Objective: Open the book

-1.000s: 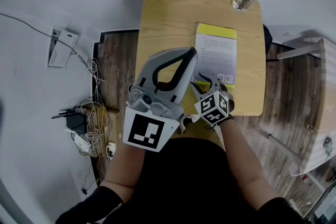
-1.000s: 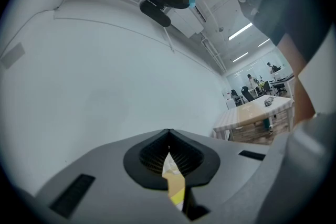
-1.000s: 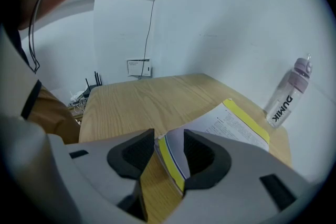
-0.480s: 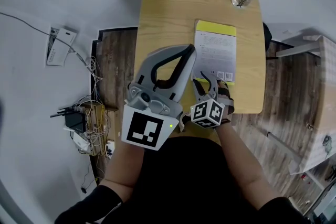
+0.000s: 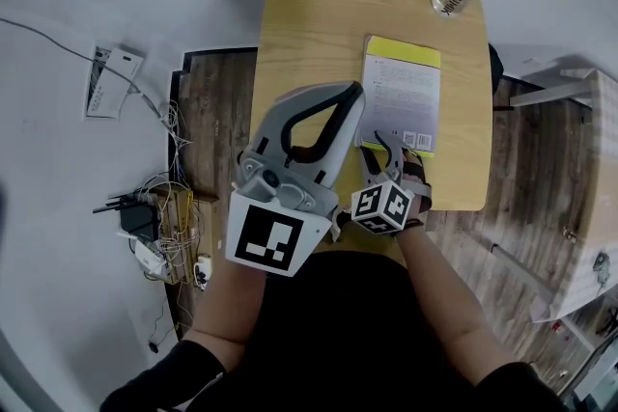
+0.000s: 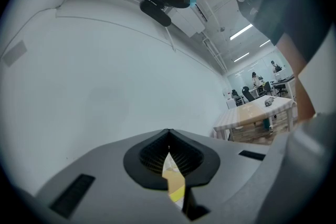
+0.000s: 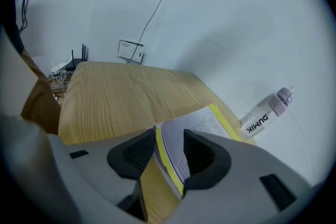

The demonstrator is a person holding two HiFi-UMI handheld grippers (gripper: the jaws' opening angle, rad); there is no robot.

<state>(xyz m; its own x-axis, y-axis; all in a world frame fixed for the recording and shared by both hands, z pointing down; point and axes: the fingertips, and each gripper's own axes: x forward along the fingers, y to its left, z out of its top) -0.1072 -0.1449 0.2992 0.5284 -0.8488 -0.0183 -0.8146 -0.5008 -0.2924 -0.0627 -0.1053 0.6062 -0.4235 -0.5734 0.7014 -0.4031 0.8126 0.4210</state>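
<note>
Wooden tabletop (image 5: 309,34); right gripper (image 7: 169,150) fingers narrowly straddle book (image 5: 402,101) at its 6 o'clock edge, left gripper (image 5: 354,93) fingers closed, empty; next, likely pinch cover, lift.

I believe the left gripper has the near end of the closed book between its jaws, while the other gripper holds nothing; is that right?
Not quite: the sides are swapped. The right gripper has the near end of the closed book between its jaws, as the right gripper view shows. The left gripper holds nothing, and its jaws are together.
</note>
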